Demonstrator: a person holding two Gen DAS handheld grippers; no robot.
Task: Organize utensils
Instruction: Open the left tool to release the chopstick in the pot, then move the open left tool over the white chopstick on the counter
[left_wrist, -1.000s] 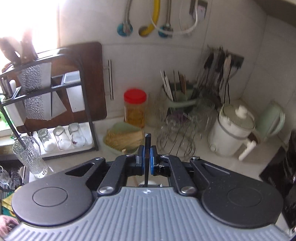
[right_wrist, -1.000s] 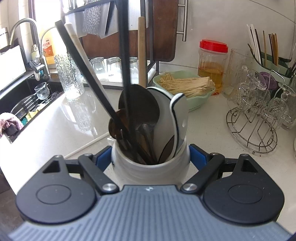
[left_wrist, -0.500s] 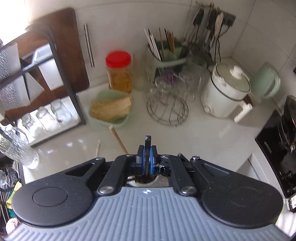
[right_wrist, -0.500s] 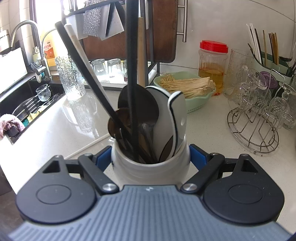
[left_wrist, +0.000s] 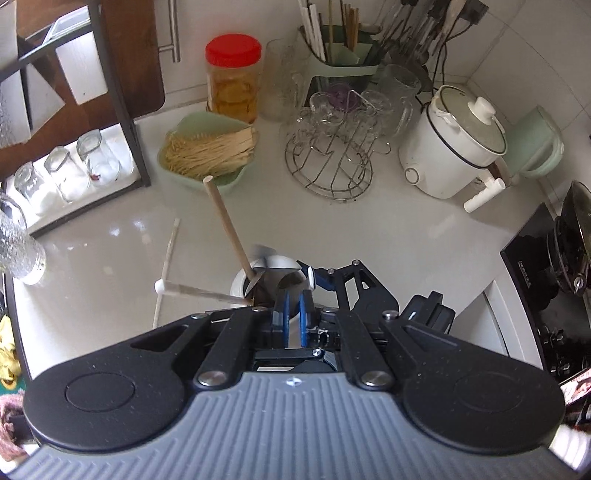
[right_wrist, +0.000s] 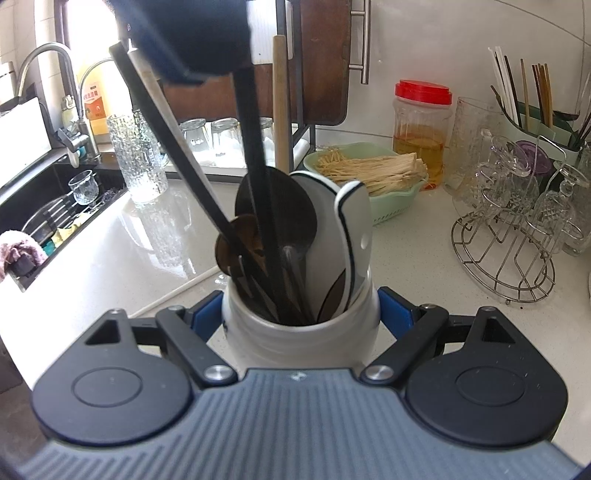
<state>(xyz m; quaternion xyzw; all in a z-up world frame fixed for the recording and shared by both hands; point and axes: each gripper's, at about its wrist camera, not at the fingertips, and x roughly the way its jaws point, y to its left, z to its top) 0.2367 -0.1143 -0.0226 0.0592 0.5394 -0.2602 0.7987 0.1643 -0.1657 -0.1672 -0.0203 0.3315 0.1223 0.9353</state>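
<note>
- My right tongs (right_wrist: 300, 319) are clenched round the squat white ceramic utensil crock (right_wrist: 258, 332), one blue pad on either side of its body, just under the rim.
- The crock stands on the pale speckled stone counter (right_wrist: 424, 277), well in front of the green basket of dried noodles (right_wrist: 373, 173).
- It is crowded with dark ladles, a plain wooden handle (right_wrist: 280, 103) and a white scoop with a dark edge (right_wrist: 354, 236).
- My left tongs (left_wrist: 292, 314) point steeply down over the crock's mouth, nearly shut on the long slim black utensil handle (right_wrist: 255, 177).
- The handle's lower end is already in among the others. From the left view I cannot make out the handle between the pads. The right view shows it running straight up into the blurred tongs, so I judge it gripped.
- The crock is likely heavy, hard and glazed, so slippery and chip-prone. A low grip across its widest part suits it, and it should not be tipped.
- The black handle looks light, stiff and smooth. Held near its top it can swing, so I would pinch it firmly and feed it down straight.
- The crowding inside may snag the handle's head.
</note>
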